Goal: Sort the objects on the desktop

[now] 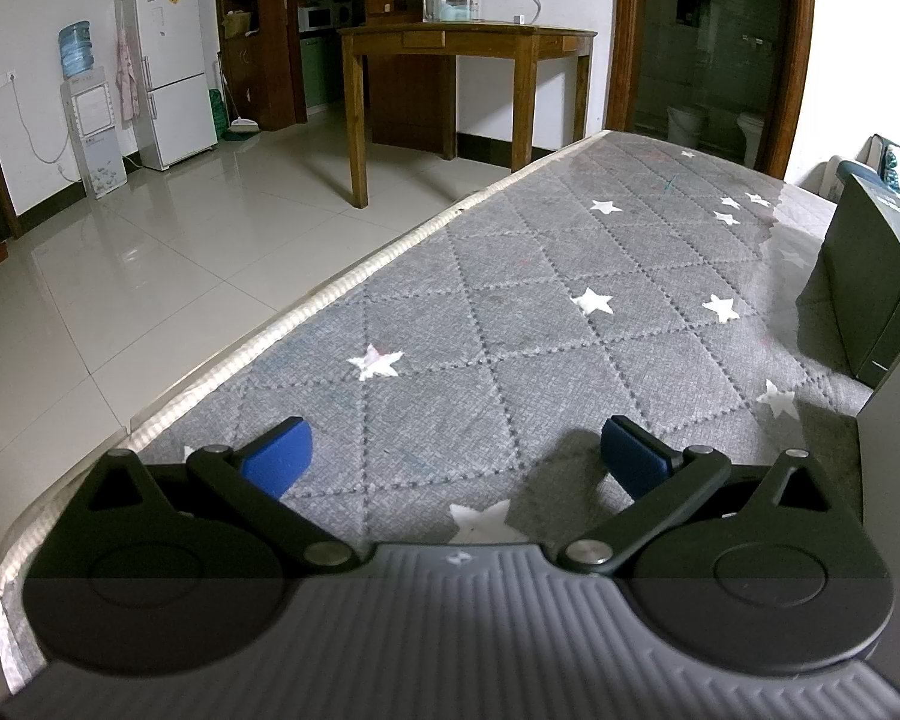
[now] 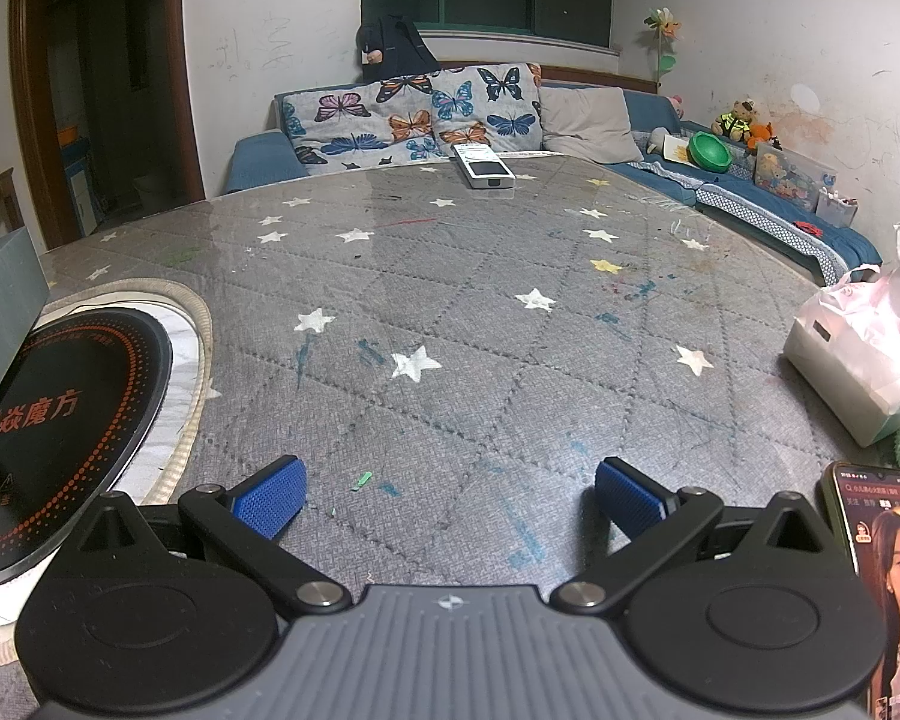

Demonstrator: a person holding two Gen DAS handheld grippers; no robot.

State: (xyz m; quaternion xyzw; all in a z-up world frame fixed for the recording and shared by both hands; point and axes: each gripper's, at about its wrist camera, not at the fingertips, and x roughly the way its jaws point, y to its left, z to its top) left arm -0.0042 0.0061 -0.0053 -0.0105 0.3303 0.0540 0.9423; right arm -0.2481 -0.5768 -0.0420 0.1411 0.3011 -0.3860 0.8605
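Observation:
My left gripper (image 1: pixel 456 456) stands open low over the grey star-patterned table cover (image 1: pixel 510 324), with nothing between its blue pads. A dark green box (image 1: pixel 870 276) stands at the right edge of that view. My right gripper (image 2: pixel 450 501) is also open and empty, just above the same cover (image 2: pixel 450 312). Far ahead of it, near the table's back edge, lies a white remote control (image 2: pixel 483 167). A pink-and-white tissue pack (image 2: pixel 864 348) sits at the right, and a lit phone (image 2: pixel 888 588) lies close beside the right finger.
A black induction hob (image 2: pixel 54 420) is set into the table at the left, with a grey box (image 2: pixel 0 312) behind it. A sofa with butterfly cushions (image 2: pixel 414 114) runs behind the table. In the left wrist view the table edge (image 1: pixel 306 300) drops to tiled floor; a wooden desk (image 1: pixel 468 60) stands beyond.

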